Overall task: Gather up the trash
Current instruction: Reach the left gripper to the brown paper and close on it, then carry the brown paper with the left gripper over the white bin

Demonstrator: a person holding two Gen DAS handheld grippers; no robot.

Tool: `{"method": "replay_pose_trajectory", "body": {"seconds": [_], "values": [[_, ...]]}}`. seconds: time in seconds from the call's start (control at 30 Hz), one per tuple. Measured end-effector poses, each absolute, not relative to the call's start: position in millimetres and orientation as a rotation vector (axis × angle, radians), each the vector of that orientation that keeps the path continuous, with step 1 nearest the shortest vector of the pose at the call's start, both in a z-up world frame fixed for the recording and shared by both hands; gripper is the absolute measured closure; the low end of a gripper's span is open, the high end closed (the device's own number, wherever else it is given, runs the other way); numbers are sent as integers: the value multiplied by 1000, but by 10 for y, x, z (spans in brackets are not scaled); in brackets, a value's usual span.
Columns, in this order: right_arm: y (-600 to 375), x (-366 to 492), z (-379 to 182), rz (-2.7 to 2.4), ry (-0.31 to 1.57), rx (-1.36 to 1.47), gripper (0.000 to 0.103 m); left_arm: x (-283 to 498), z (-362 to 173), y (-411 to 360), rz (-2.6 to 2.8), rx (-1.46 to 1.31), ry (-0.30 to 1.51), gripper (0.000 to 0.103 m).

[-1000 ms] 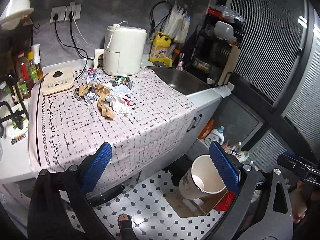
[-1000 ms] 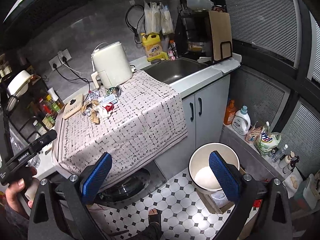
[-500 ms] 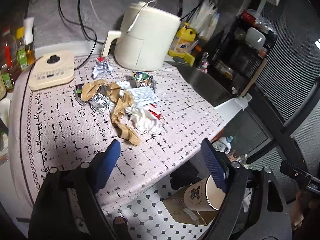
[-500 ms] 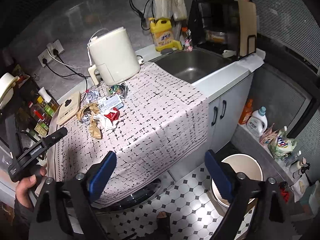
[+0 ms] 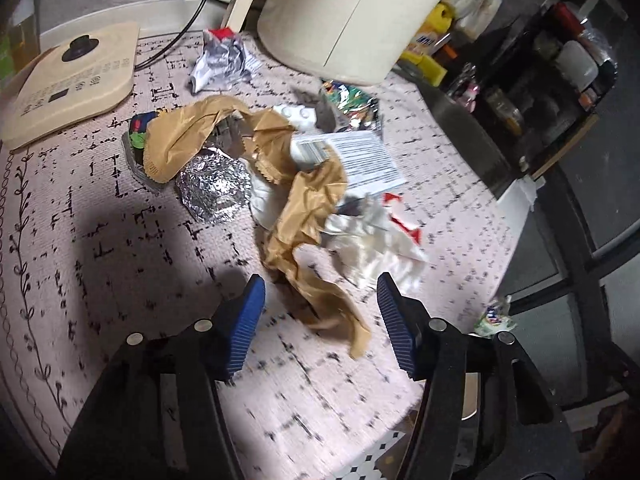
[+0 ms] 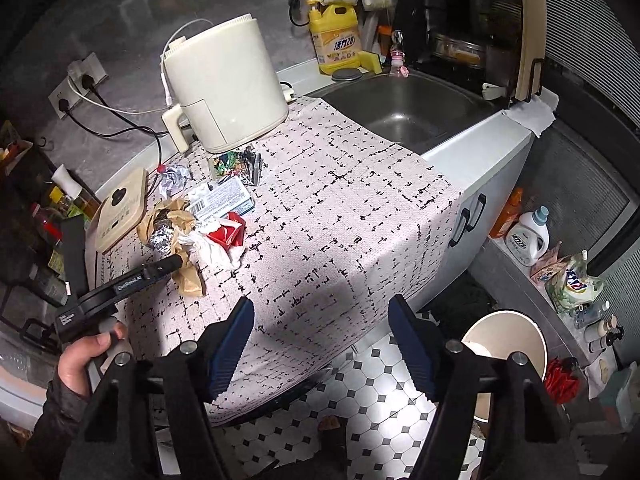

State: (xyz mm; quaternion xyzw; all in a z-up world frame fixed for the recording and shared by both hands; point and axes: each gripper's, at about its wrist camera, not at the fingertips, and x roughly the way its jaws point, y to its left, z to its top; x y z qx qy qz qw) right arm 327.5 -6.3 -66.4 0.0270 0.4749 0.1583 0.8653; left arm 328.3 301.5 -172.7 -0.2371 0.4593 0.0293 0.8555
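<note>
Pale pink tablecloth [image 5: 120,248] with black dashes; brown paper [image 5: 308,216], silver foil [image 5: 214,192], cream air fryer [image 6: 224,88], blue pads [image 5: 246,320].

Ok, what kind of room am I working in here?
Most likely a small home kitchen: a steel sink set in the counter, a yellow dish soap jug behind it, and a cream air fryer plugged in by the wall.

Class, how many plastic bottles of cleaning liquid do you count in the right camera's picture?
3: a yellow bottle behind the sink, an orange bottle and a white bottle near the cupboard. Others may be hidden.
</note>
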Motion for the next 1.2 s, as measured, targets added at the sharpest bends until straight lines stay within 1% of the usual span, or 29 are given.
{"method": "replay_pose_trajectory", "body": {"seconds": [0.07, 0.1, 0.13, 0.17, 0.27, 0.33, 0.43, 0.5, 0.7, 0.97, 1.07, 1.1, 1.13, 1.2], "values": [[11, 3356, -685, 324, 1003, 59, 34, 3336, -1796, 3059, 60, -498, 986, 50], [57, 3396, -695, 325, 1007, 58, 34, 3371, -1836, 3073, 59, -491, 999, 60], [96, 3432, -702, 332, 1009, 59, 35, 3394, -1864, 3079, 58, -484, 1012, 86], [164, 3472, -711, 345, 1010, 58, 36, 3414, -1895, 3093, 52, -488, 1030, 95], [374, 3583, -760, 389, 1022, 50, 48, 3348, -1854, 3168, 44, -527, 1011, 95], [516, 3665, -818, 418, 1042, 51, 58, 3288, -1792, 3198, 30, -534, 987, 95], [699, 3804, -922, 458, 1069, 69, 67, 3172, -1712, 3309, 29, -559, 959, 95], [809, 3896, -1008, 475, 1093, 75, 71, 3111, -1678, 3405, 37, -570, 946, 95], [1100, 4198, -1269, 501, 1150, 98, 74, 2920, -1565, 3668, 63, -560, 902, 95], [1438, 4525, -1631, 520, 1230, 97, 72, 2768, -1612, 3828, 95, -573, 886, 95], [1478, 4627, -1781, 499, 1272, 115, 74, 2742, -1646, 3846, 104, -581, 888, 95], [1472, 4638, -1802, 504, 1284, 136, 85, 2732, -1647, 3848, 109, -580, 888, 95], [1480, 4644, -1815, 519, 1293, 148, 93, 2711, -1644, 3843, 113, -581, 886, 95], [1488, 4620, -1760, 533, 1272, 133, 98, 2673, -1619, 3836, 120, -580, 880, 95]]}}
